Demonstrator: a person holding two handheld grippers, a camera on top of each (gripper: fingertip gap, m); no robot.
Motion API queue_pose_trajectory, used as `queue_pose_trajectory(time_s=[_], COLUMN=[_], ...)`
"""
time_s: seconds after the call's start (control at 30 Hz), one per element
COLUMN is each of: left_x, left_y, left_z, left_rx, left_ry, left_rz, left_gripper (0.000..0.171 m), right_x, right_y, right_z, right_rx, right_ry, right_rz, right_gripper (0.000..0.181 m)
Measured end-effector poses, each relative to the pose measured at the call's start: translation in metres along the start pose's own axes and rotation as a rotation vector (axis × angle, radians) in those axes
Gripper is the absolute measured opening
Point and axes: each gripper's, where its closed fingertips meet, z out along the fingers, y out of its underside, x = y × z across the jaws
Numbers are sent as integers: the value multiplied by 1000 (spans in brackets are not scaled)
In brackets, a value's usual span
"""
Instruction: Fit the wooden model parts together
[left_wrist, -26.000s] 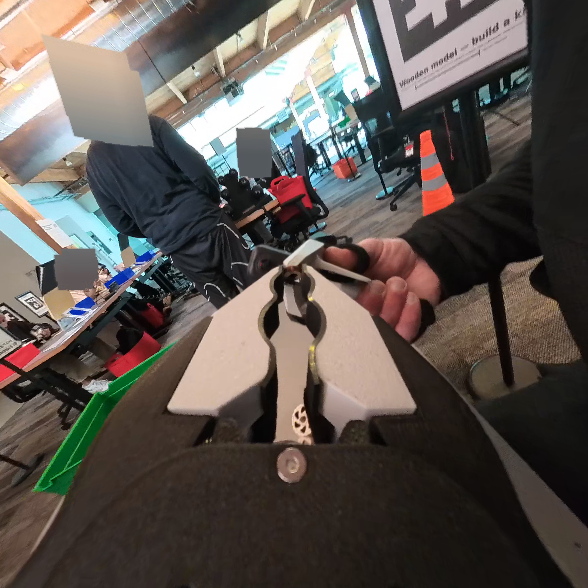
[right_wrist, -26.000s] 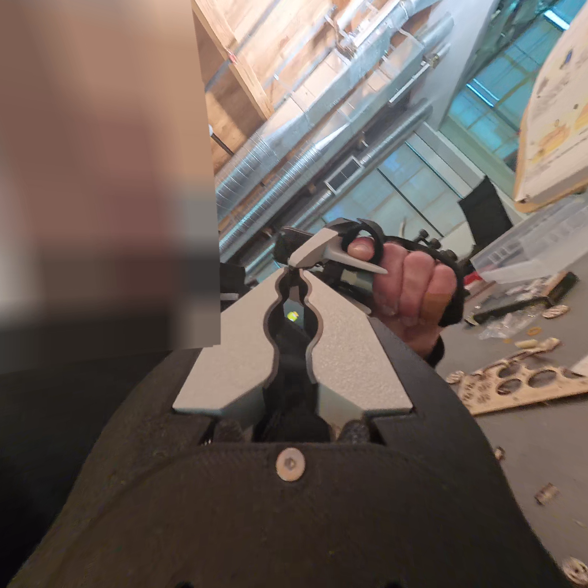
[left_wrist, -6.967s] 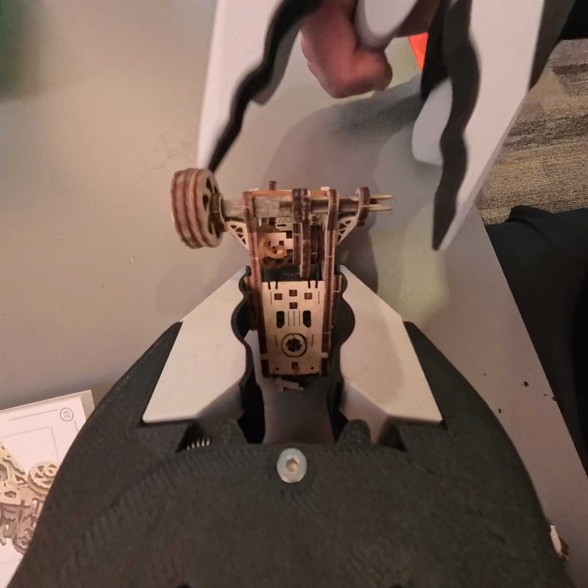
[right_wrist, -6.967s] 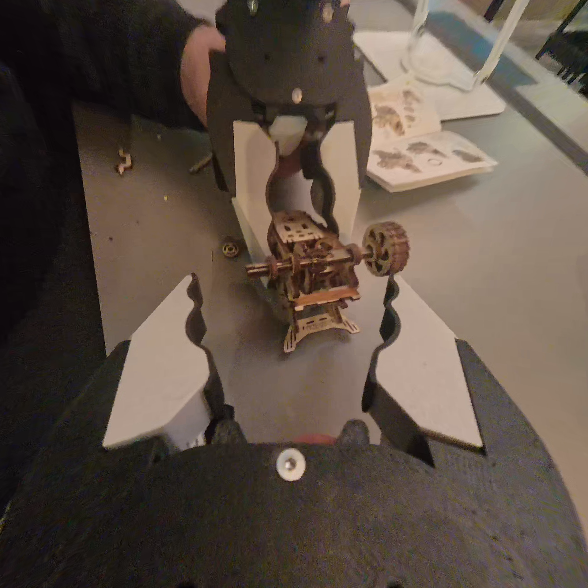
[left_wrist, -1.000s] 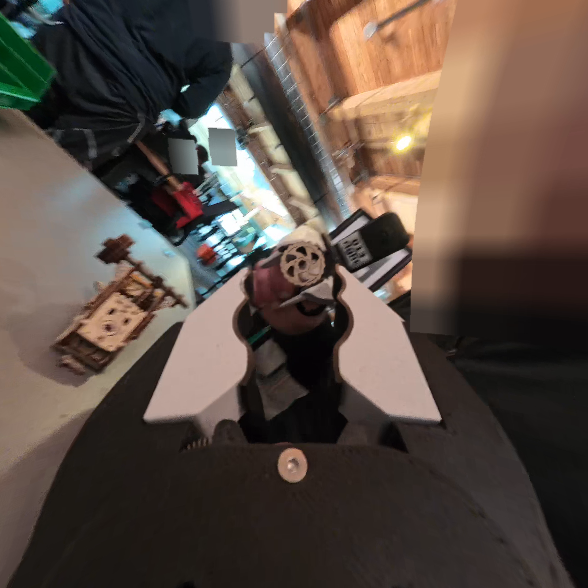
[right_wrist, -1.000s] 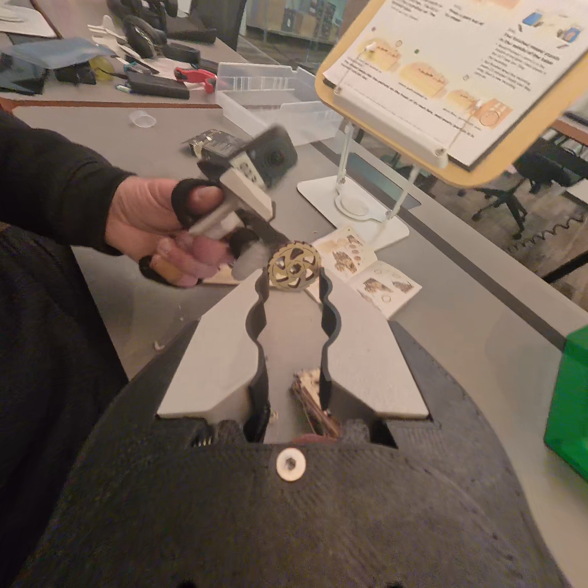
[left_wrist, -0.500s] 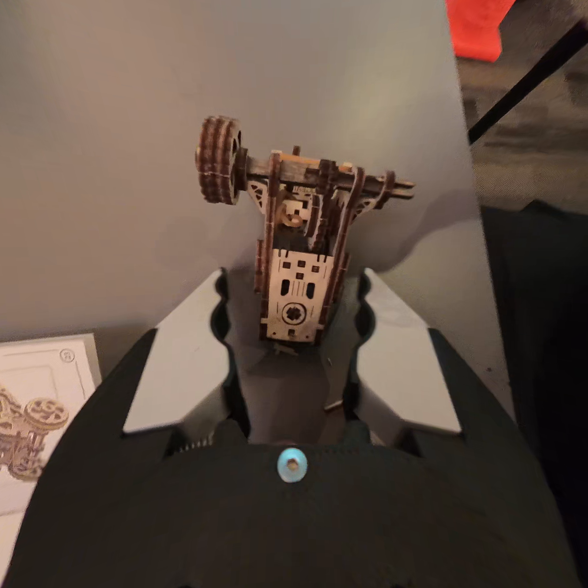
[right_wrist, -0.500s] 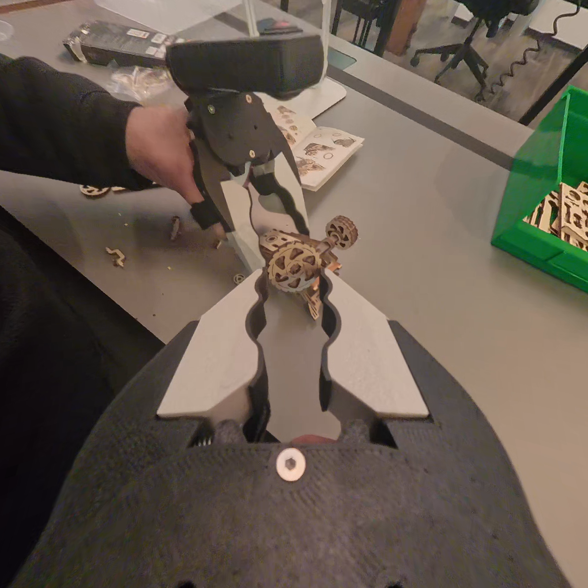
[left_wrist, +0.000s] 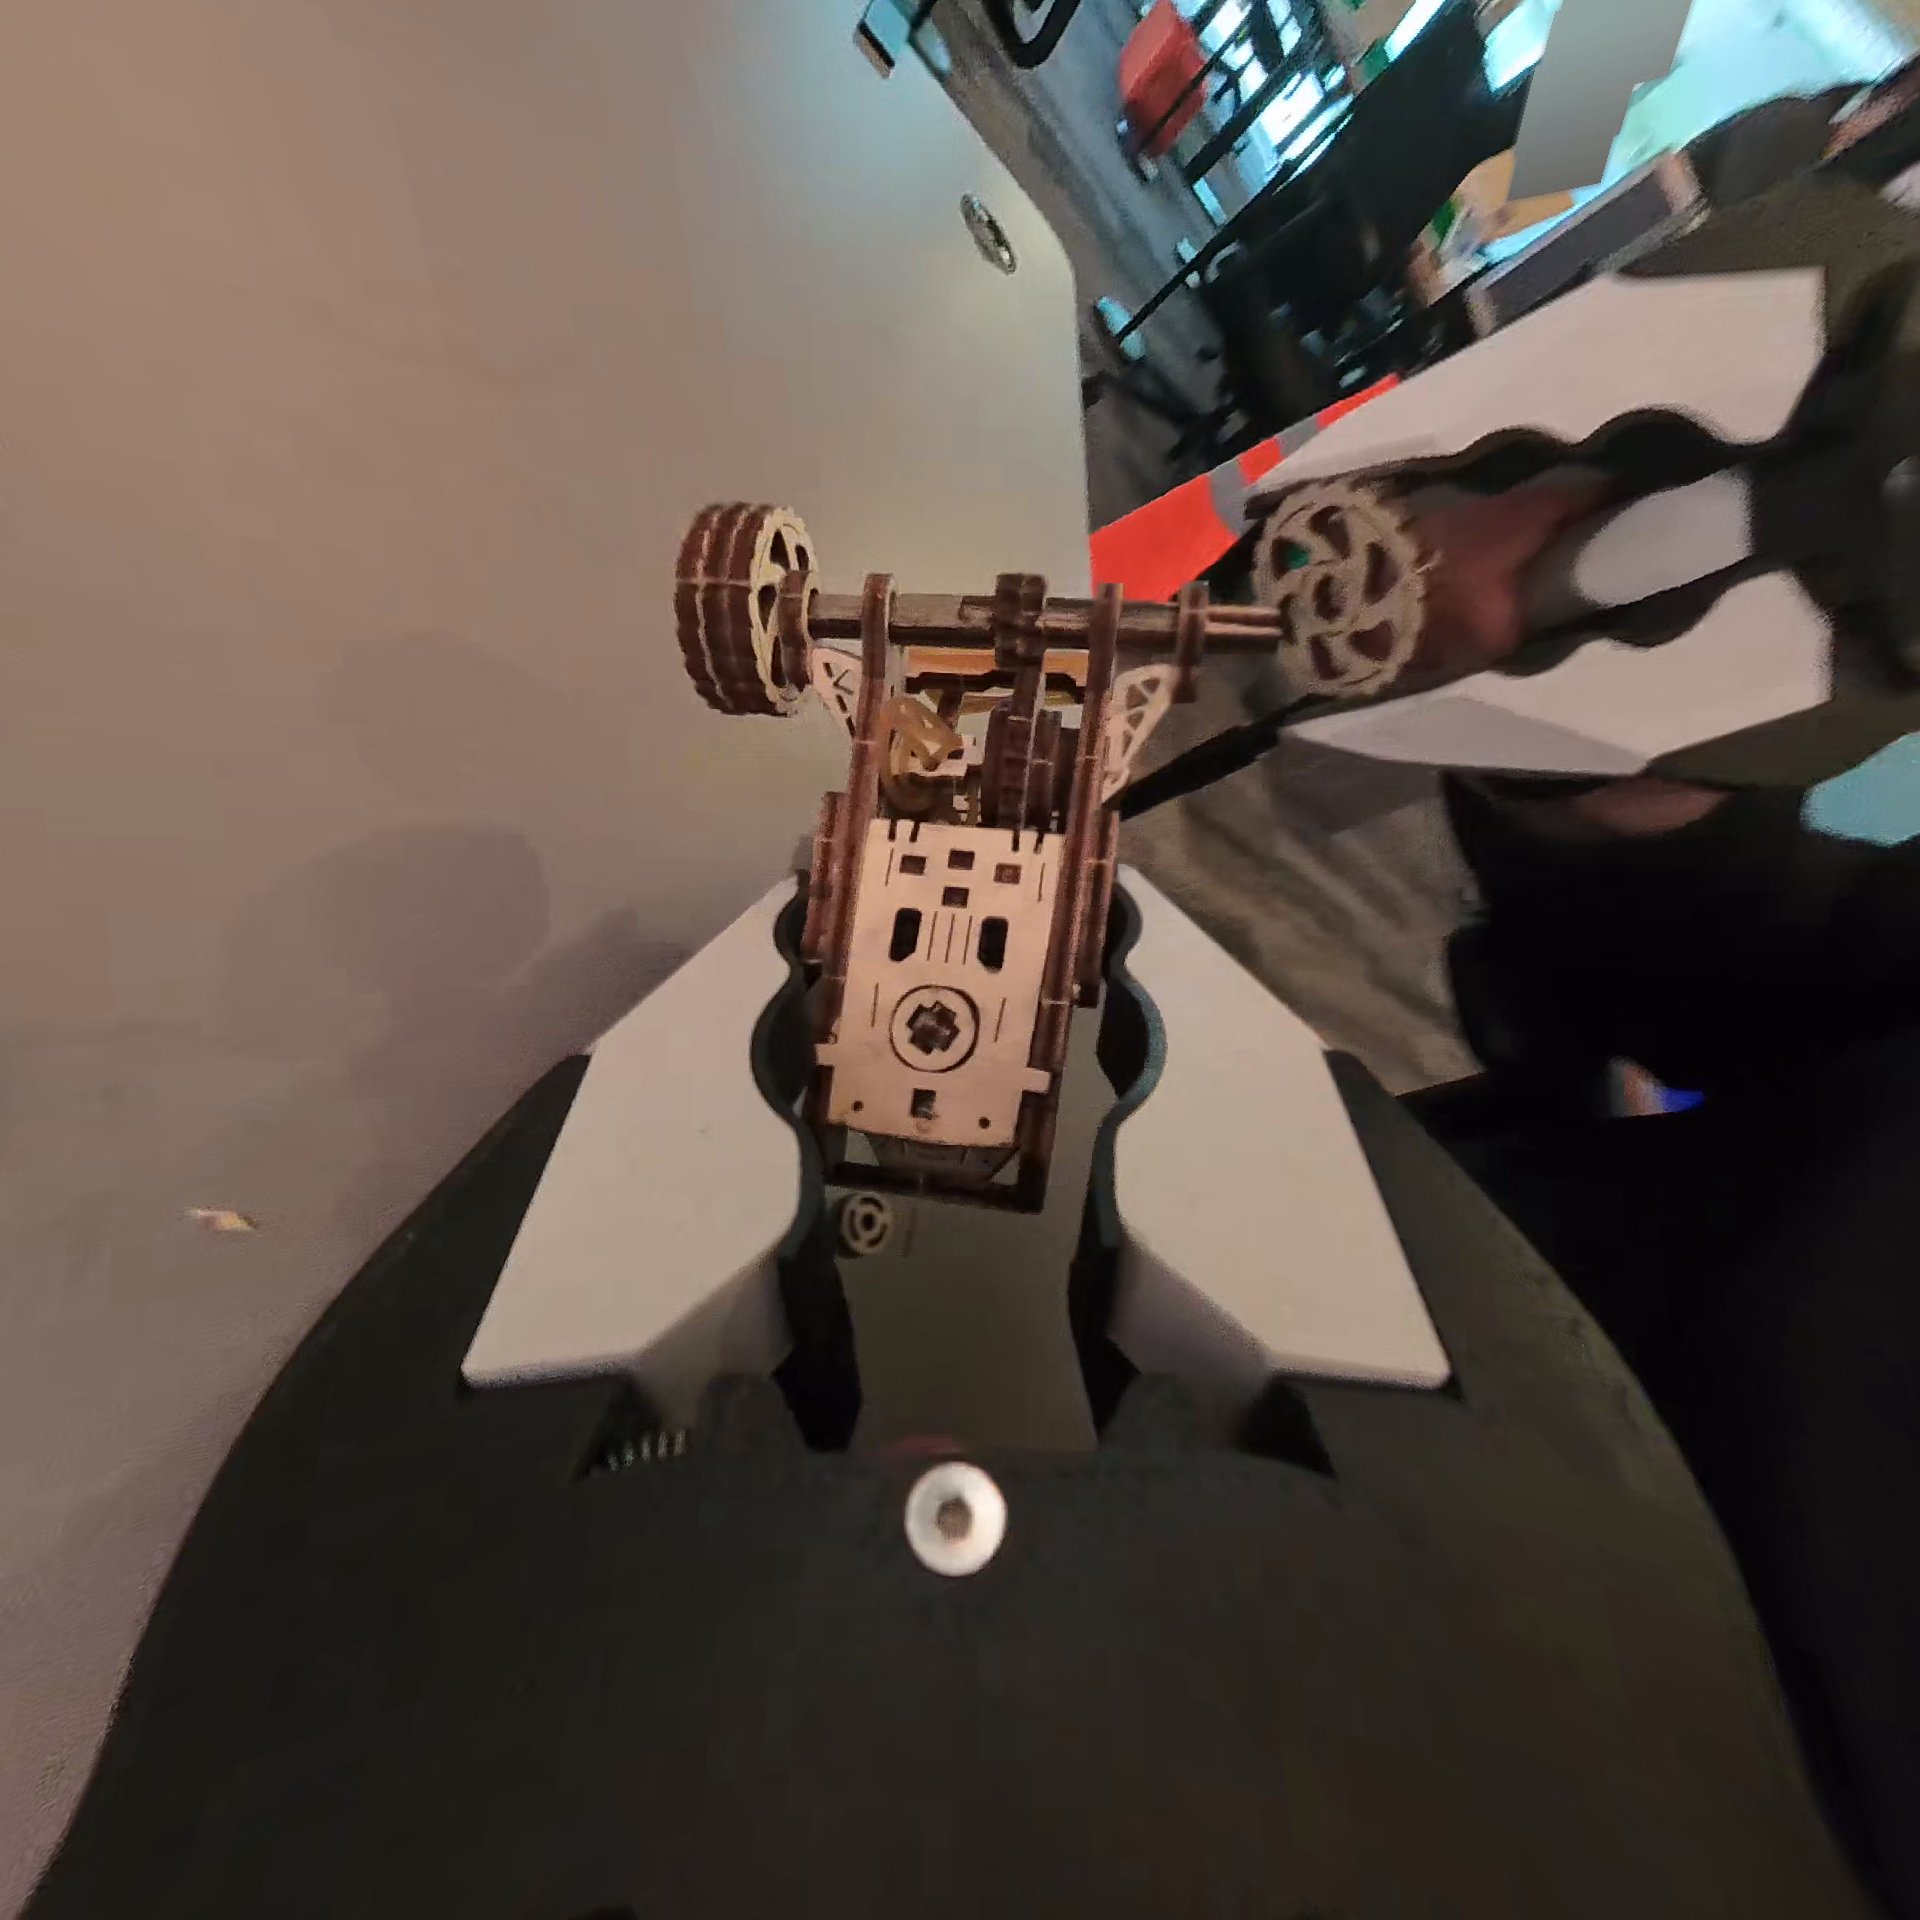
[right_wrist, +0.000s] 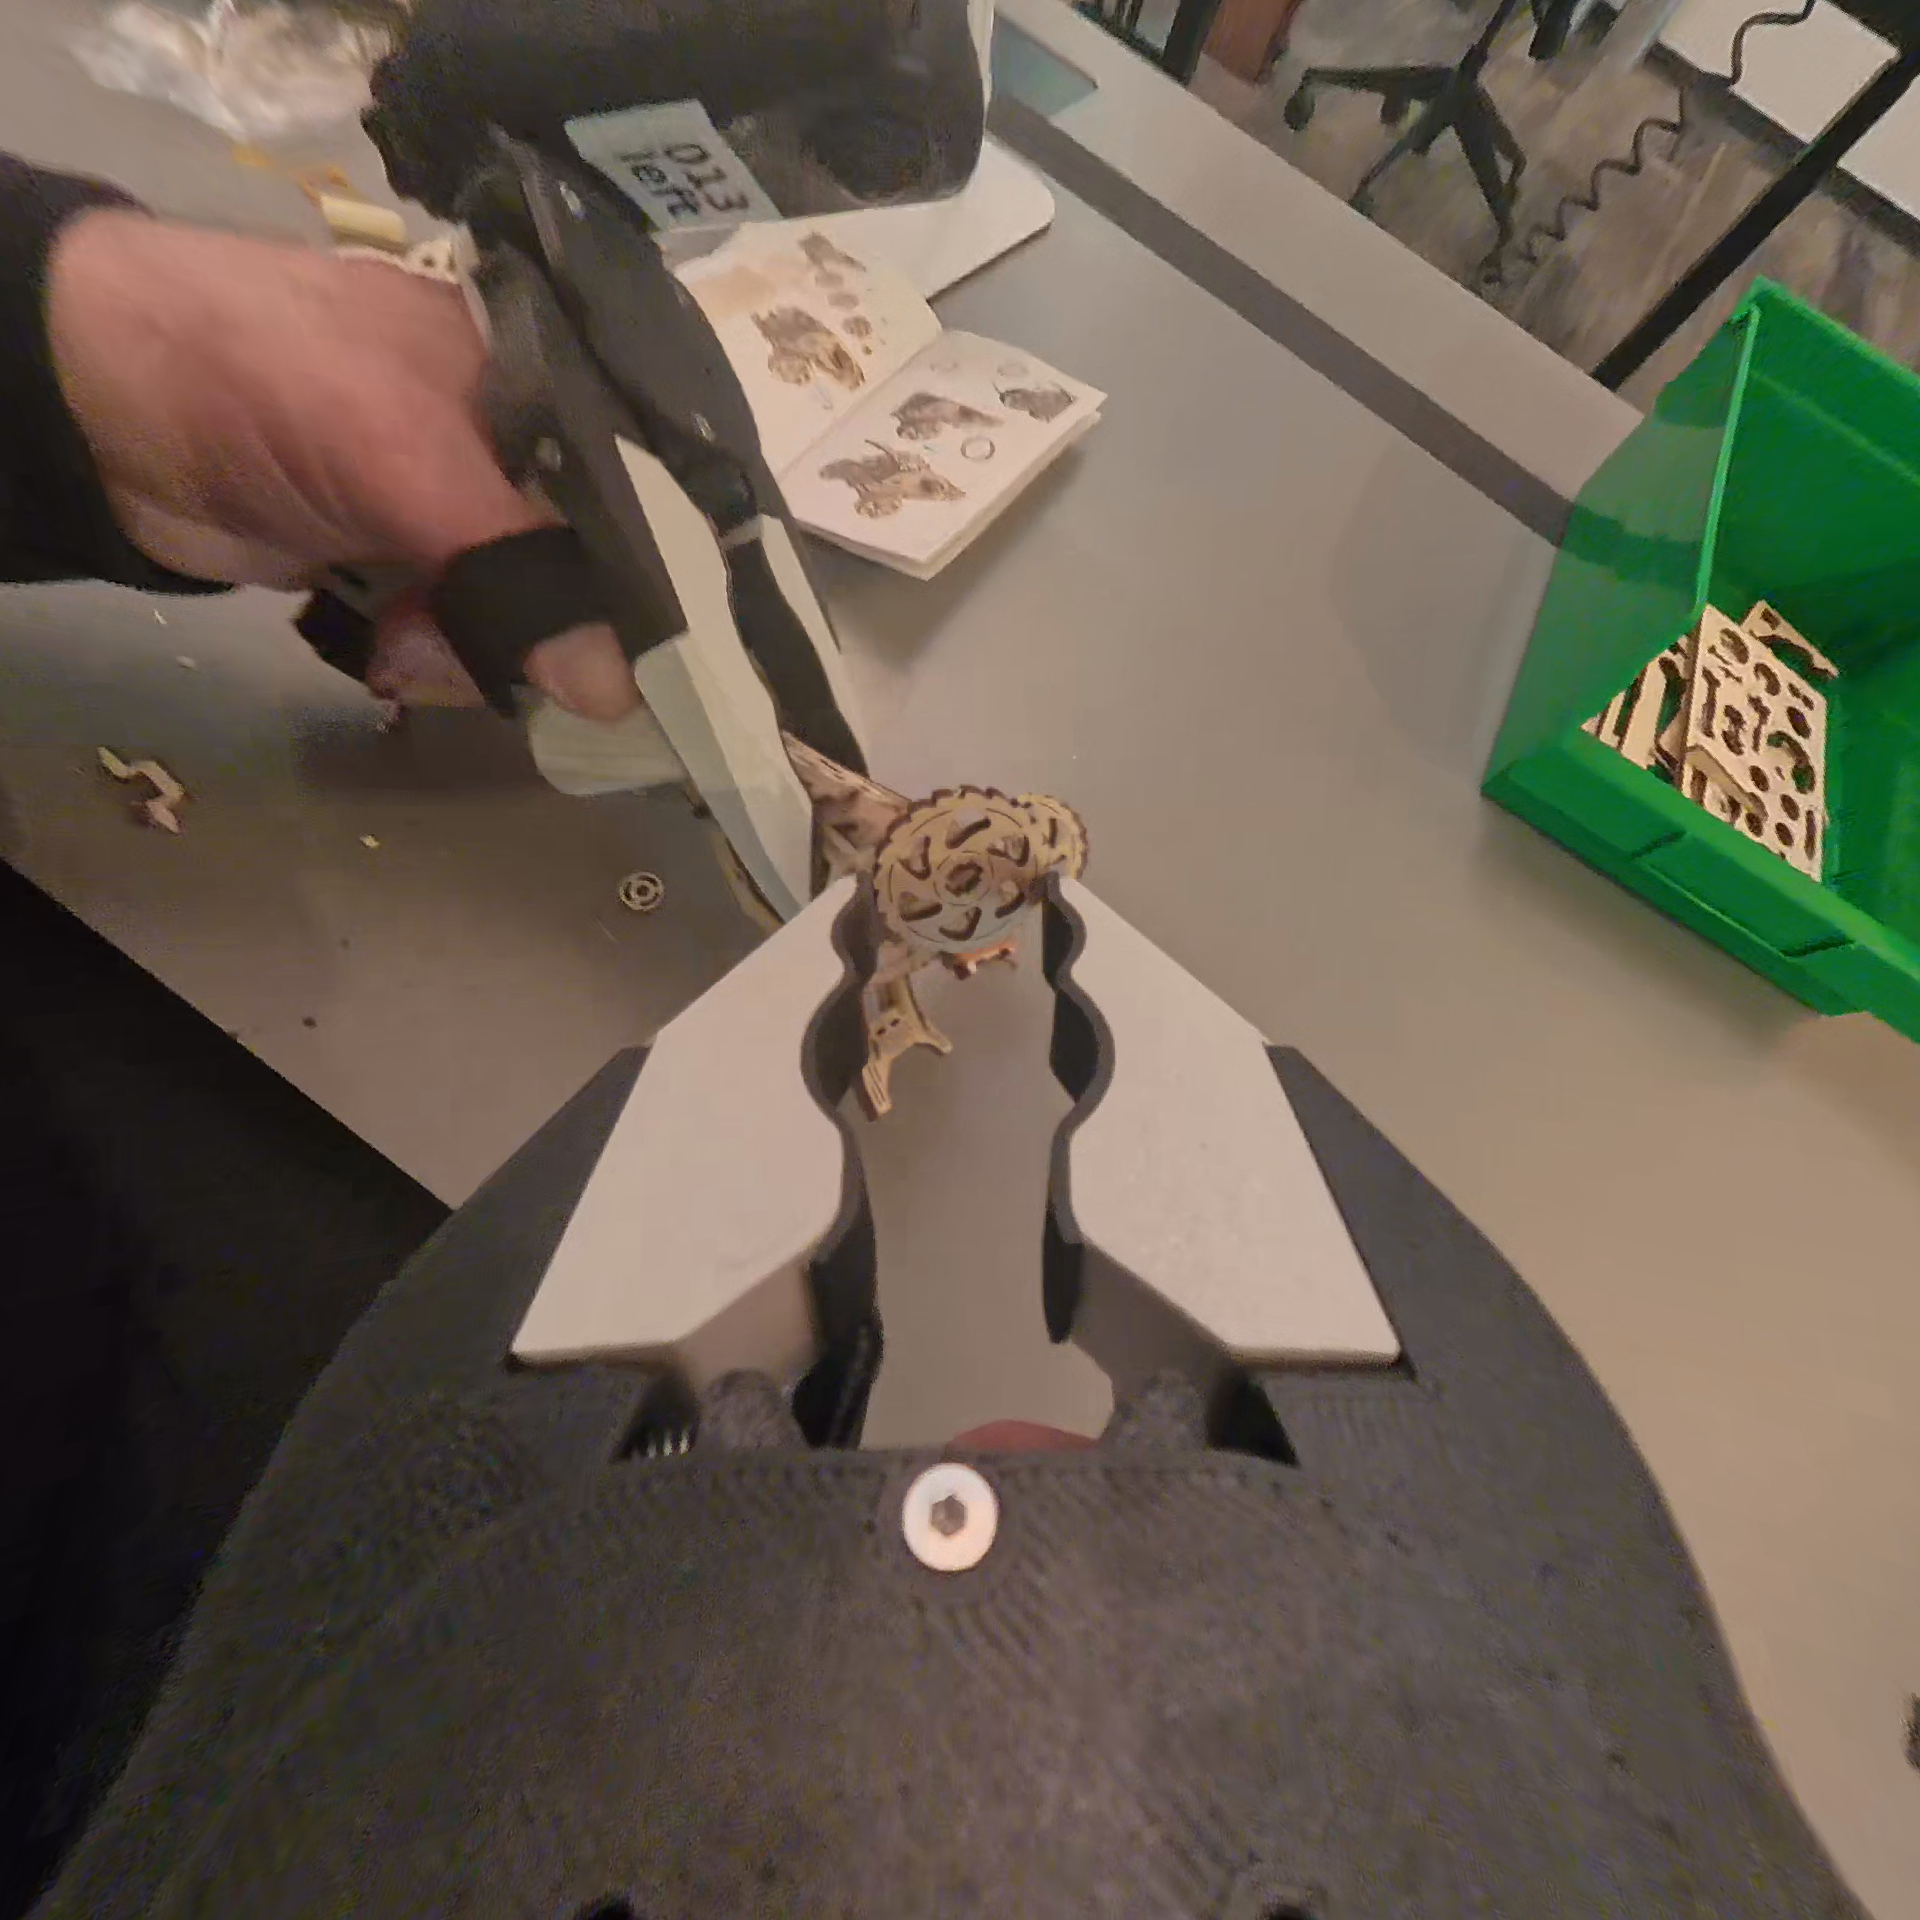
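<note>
My left gripper (left_wrist: 956, 904) is shut on the body of the wooden model (left_wrist: 951, 997). The model's axle (left_wrist: 966, 618) points across the view, with a thick wooden wheel (left_wrist: 743, 623) on its left end. My right gripper (right_wrist: 951, 888) is shut on a loose wooden wheel disc (right_wrist: 971, 868). In the left wrist view this disc (left_wrist: 1335, 603) sits at the bare right tip of the axle. In the right wrist view the left gripper (right_wrist: 727, 665) and the hand holding it come in from the upper left, and the disc hides most of the model.
A green bin (right_wrist: 1621, 665) with wooden part sheets stands at the right on the grey table (right_wrist: 1299, 727). An open instruction booklet (right_wrist: 894, 416) lies behind the left gripper. A small wooden ring (right_wrist: 641, 890) and scraps (right_wrist: 145, 790) lie near the table's front edge.
My left gripper has shut on the model, which stood between its open fingers half a second ago. My right gripper has brought the wheel disc up to the axle's free end.
</note>
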Motion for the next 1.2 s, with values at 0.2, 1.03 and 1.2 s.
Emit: queue_pose_trajectory(time_s=[0.2,1.03,1.2], left_x=[5,-4,-7], left_y=[-3,3,4], left_z=[-3,16,20], left_rx=[39,41,73], left_ry=[84,95,66], left_rz=[-135,-225,-252], left_gripper=[51,50,51], right_x=[4,15,13], right_y=[-1,7,16], right_z=[2,23,27], right_rx=[-40,-323,-319], right_ry=[35,168,141], right_rz=[-102,-411,-372], right_gripper=[29,30,17])
